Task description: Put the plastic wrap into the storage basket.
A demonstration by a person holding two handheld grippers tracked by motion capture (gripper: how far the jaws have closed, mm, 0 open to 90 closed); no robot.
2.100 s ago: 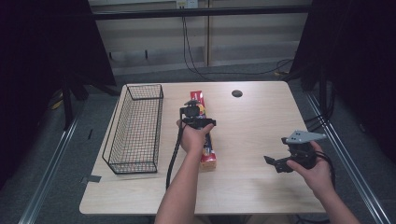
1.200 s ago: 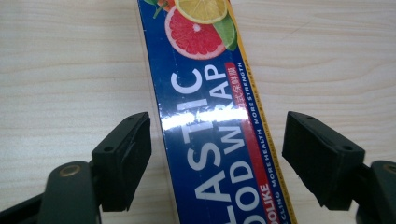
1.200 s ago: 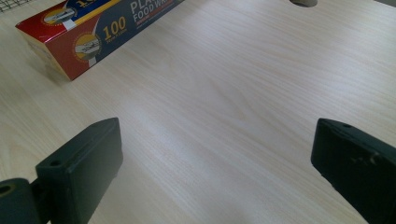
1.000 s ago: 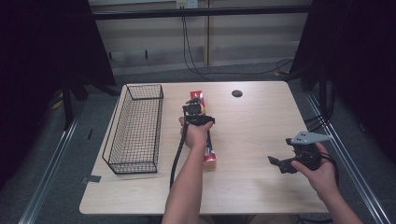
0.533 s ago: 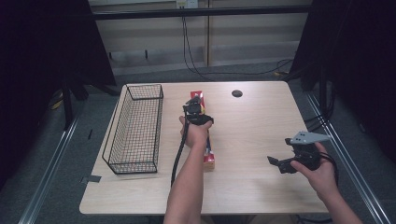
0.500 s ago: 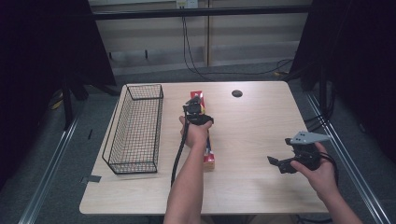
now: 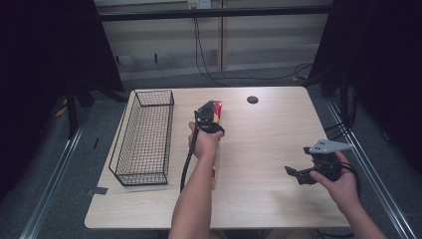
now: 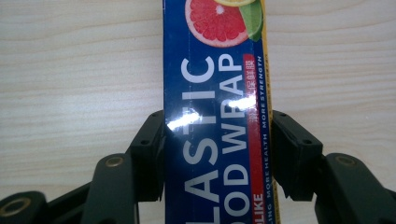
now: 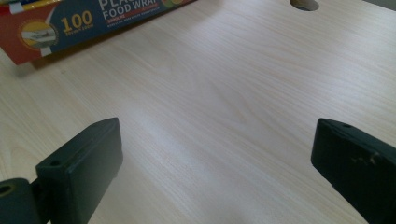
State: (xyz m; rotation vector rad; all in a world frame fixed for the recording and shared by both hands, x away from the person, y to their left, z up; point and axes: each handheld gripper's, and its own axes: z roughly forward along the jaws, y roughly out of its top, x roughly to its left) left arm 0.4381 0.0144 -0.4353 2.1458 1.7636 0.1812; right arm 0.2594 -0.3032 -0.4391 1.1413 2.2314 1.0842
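surroundings: dark curtained room with cables along the back wall; a pale wooden desk (image 7: pixel 268 149) with a round cable hole (image 7: pixel 252 99) near its far edge
box: a long plastic food wrap box (image 8: pixel 217 116) lies flat on the desk near its middle, just right of the wire basket (image 7: pixel 144 137); apart from it
long axis: the box runs from the person's side toward the far edge, roughly parallel to the basket's long side
left tool: the left tool (image 7: pixel 208 122) sits over the far half of the box; its jaws have just been closing and now press on the box's two long sides, straddling it across its width
right tool: the right tool (image 7: pixel 303 174) hangs well apart on the right side of the desk, jaws spread wide with nothing between them
nearer hand: the left, already on the box; the basket lies to that hand's left, so a likely carry goes sideways with the box kept parallel to the basket
left tool's view: shows both pads against the box edges, which the high view hides under the hand
right tool's view: shows the box's near end, with "100" printed on it, resting on bare wood
high view: gives the basket and the box side by side
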